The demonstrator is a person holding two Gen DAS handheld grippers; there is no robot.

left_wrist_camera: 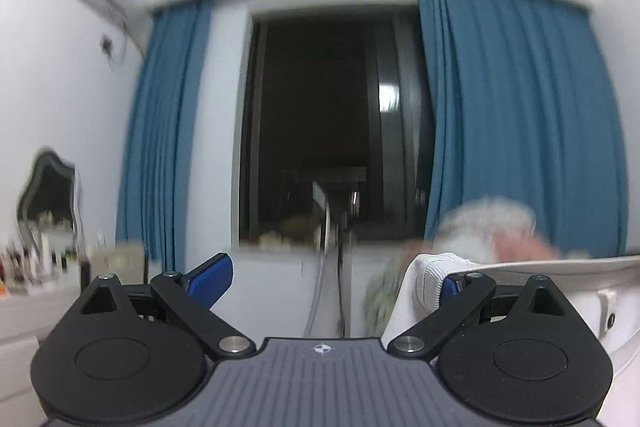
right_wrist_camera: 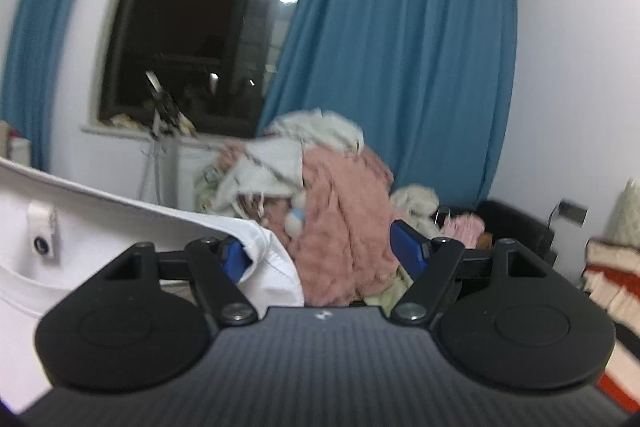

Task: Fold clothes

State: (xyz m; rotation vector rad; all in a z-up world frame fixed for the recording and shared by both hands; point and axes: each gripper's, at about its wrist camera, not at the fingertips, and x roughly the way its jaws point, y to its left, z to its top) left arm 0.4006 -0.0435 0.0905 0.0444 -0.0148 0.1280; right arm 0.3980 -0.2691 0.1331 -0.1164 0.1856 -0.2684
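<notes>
A white garment (left_wrist_camera: 520,291) with a neck label hangs stretched between my two grippers, raised in the air. My left gripper (left_wrist_camera: 328,281) stands open with its blue pads wide apart. The garment's ribbed edge (left_wrist_camera: 430,281) drapes over the right pad, and the left pad (left_wrist_camera: 210,279) is bare. In the right wrist view the same white garment (right_wrist_camera: 100,227) drapes over the left pad of my right gripper (right_wrist_camera: 324,253), which also stands open. Its right pad (right_wrist_camera: 408,251) is bare.
A pile of pink and cream clothes (right_wrist_camera: 320,195) lies ahead under the blue curtains (right_wrist_camera: 400,67) and the dark window (left_wrist_camera: 320,127). A tripod stand (right_wrist_camera: 160,147) is by the sill. A dresser with a mirror (left_wrist_camera: 48,195) stands left. A striped blanket (right_wrist_camera: 612,287) lies right.
</notes>
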